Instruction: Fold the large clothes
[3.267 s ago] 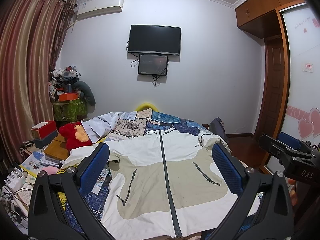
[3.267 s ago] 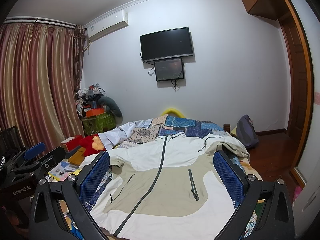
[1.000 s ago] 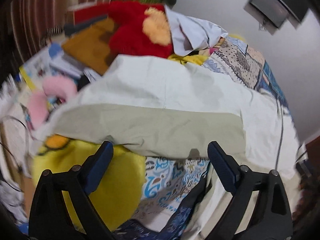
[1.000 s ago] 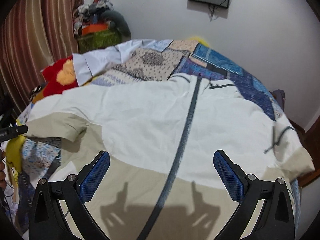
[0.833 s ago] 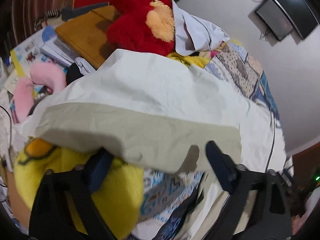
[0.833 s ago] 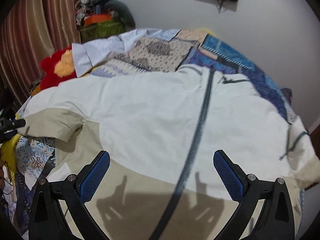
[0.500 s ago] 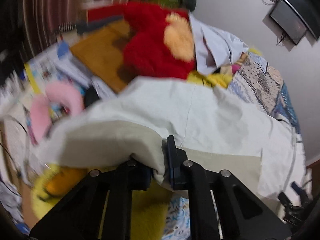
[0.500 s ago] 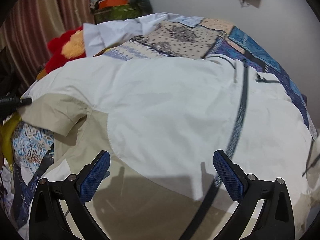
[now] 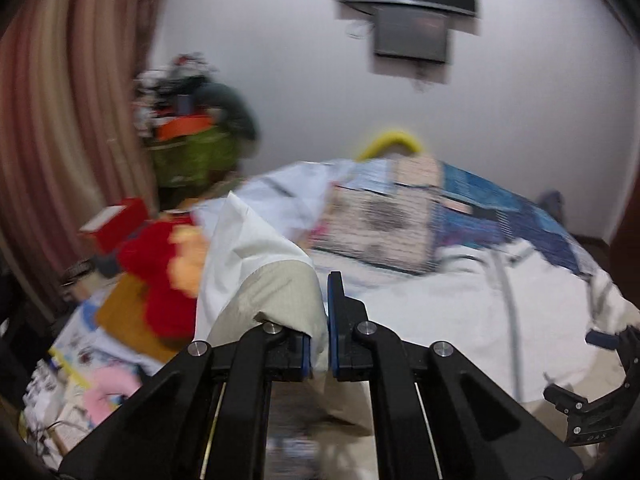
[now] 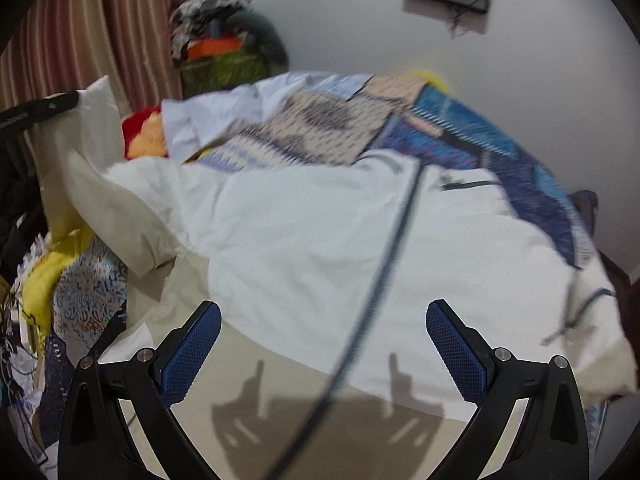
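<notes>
A white and beige jacket [image 10: 320,240] with a dark front zip lies spread on the bed. Its left sleeve [image 9: 264,280] is lifted off the bed, pinched at the beige cuff by my left gripper [image 9: 325,344], which is shut on it. In the right wrist view the raised sleeve [image 10: 92,152] hangs from the left gripper [image 10: 44,108] at the far left. My right gripper [image 10: 320,344] stands open above the jacket's lower front, with nothing between its fingers. It also shows at the right edge of the left wrist view, right gripper [image 9: 600,384].
A patchwork quilt [image 10: 360,128] covers the bed behind the jacket. A red plush toy [image 9: 160,280], books and a pink cushion [image 9: 108,396] crowd the left bedside. Striped curtains [image 9: 60,140] hang at the left. A wall screen [image 9: 408,36] is straight ahead.
My left gripper shut on the sleeve's beige cuff and lifted it up off the bed, rolling as it rose. The right gripper stayed open over the jacket, shifting slightly.
</notes>
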{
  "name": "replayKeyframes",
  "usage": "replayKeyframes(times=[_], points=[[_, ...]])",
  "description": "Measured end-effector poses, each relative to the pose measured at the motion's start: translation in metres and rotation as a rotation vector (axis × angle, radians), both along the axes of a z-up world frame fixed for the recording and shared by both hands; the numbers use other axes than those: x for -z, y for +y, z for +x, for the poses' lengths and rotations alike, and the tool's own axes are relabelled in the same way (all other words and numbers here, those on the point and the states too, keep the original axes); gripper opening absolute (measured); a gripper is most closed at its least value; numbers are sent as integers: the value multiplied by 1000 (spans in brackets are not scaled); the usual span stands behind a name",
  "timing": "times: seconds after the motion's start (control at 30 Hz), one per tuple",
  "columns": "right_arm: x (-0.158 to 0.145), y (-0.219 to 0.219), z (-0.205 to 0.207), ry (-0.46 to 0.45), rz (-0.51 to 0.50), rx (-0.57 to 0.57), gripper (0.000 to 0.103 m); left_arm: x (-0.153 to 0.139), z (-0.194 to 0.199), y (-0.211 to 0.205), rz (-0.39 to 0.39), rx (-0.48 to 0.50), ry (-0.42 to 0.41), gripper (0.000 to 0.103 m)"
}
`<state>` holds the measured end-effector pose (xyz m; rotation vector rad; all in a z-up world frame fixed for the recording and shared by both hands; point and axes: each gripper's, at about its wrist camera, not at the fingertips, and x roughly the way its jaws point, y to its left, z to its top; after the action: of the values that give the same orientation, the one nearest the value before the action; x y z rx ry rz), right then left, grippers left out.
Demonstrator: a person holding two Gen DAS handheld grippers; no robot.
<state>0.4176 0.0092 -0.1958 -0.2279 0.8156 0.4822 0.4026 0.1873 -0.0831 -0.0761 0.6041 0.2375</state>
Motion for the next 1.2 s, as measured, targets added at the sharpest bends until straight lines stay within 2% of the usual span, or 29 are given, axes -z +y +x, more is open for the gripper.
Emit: replayKeyframes(times=[0.13,0.27,0.4,0.5,0.57,0.63,0.7,0.73,0.83,0.97,1.1,1.2], points=[[-15,-43,-6,-11,11,50,102,37,30,-51,-59,105,113,6],[-15,-85,-10,3,-2,94,102,100,50,-91,-158,191,290,6],[-10,-119,-15,20,-7,131,102,155,60,-119,-166,206,435,7],[-5,-136,-17,42,1,147,102,180,57,-131,-141,208,503,18],[-2,-139,-20,49,5,150,102,182,48,-133,-156,229,505,30],[0,-138,-22,61,11,145,102,172,34,-128,-196,258,487,59],[4,-136,-22,73,12,137,103,159,19,-122,-214,271,452,73],[6,-133,-22,80,10,133,103,149,9,-116,-219,272,430,77],[9,-121,-22,99,14,123,103,128,-11,-94,-258,260,376,79],[9,-101,-24,108,15,93,103,113,-36,-38,-315,142,310,83],[7,-81,-26,95,0,75,103,123,-48,28,-386,-13,304,83],[6,-69,-26,100,7,69,103,146,-56,71,-498,-115,322,83]])
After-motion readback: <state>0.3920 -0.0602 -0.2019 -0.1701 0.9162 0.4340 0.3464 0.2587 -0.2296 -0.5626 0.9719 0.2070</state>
